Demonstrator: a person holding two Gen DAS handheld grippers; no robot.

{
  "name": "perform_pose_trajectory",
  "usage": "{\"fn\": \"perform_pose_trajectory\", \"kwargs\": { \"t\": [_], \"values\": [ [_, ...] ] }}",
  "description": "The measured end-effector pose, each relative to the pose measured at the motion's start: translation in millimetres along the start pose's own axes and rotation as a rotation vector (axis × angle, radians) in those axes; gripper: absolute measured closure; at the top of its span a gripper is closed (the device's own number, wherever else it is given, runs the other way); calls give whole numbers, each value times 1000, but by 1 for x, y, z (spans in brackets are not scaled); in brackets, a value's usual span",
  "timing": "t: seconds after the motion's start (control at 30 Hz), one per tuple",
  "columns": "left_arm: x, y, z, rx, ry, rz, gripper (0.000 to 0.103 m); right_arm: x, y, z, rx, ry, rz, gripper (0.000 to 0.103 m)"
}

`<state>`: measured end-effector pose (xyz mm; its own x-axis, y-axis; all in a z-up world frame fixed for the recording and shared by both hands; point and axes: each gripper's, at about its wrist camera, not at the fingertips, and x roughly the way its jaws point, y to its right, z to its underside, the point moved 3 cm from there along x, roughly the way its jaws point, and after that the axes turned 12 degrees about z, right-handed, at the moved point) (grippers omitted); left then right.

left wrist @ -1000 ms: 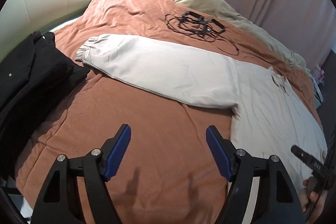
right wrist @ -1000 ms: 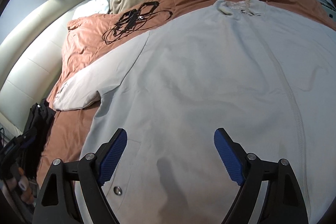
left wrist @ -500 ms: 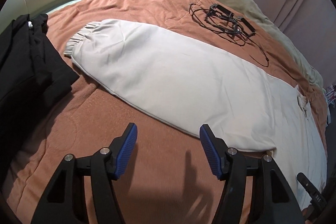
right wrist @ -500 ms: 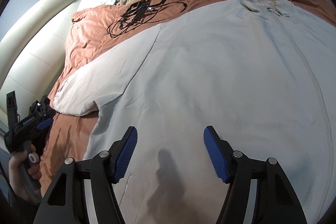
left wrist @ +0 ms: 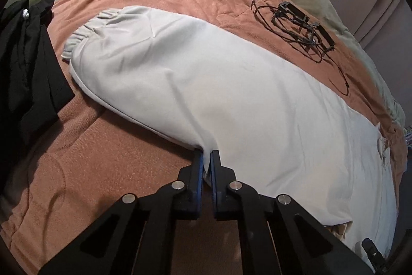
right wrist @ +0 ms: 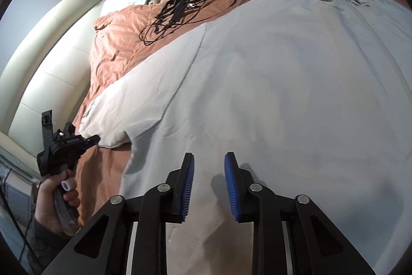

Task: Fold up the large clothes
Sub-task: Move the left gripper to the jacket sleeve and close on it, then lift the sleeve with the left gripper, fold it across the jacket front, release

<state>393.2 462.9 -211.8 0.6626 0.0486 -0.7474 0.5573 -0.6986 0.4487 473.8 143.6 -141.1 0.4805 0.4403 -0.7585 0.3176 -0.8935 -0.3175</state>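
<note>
Cable tangle (left wrist: 301, 32) beyond sleeve, black clothes (left wrist: 25, 63) left

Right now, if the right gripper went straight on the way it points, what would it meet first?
Probably the pale grey jacket spread on the bed: the right gripper hovers part-open over its lower front, nothing between its jaws. Depth is unclear, but only jacket cloth lies ahead.

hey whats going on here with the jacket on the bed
A person with a handheld gripper in each hand is starting to fold a large pale grey jacket spread flat, zipped, on an orange blanket. The left gripper has just closed on the lower edge of the jacket's sleeve near the armpit. The right gripper has been closing over the jacket's lower front, but its jaws stand apart with nothing pinched. A tangle of black cables and a black garment lie nearby.
</note>
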Motion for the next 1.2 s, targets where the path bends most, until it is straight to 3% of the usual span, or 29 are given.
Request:
{"fn": "perform_pose_trajectory", "kwargs": {
  "t": [0.17, 0.4, 0.6, 0.87, 0.93, 1.0, 1.1, 1.2],
  "values": [
    [-34, 29, -19, 79, 119, 22, 98, 6, -18, -6, -3, -9, -65, 80],
    [-77, 84, -40, 208, 198, 92, 98, 33, -42, -14, -8, -42, -120, 88],
    [-103, 137, -43, 304, 236, 170, 98, 60, -69, -10, 5, -99, -214, 88],
    [-120, 206, -19, 402, 203, 307, 98, 79, -73, -2, 44, -152, -231, 88],
    [-124, 222, -10, 427, 198, 332, 98, 71, -66, -3, 63, -149, -212, 78],
    [-126, 235, -2, 448, 190, 356, 98, 58, -54, -3, 92, -128, -206, 48],
    [-129, 259, 15, 484, 166, 410, 98, 29, -28, -2, 142, -81, -203, 43],
    [-125, 281, 33, 509, 138, 458, 98, 0, 7, -1, 191, -40, -130, 43]
  ]
}}
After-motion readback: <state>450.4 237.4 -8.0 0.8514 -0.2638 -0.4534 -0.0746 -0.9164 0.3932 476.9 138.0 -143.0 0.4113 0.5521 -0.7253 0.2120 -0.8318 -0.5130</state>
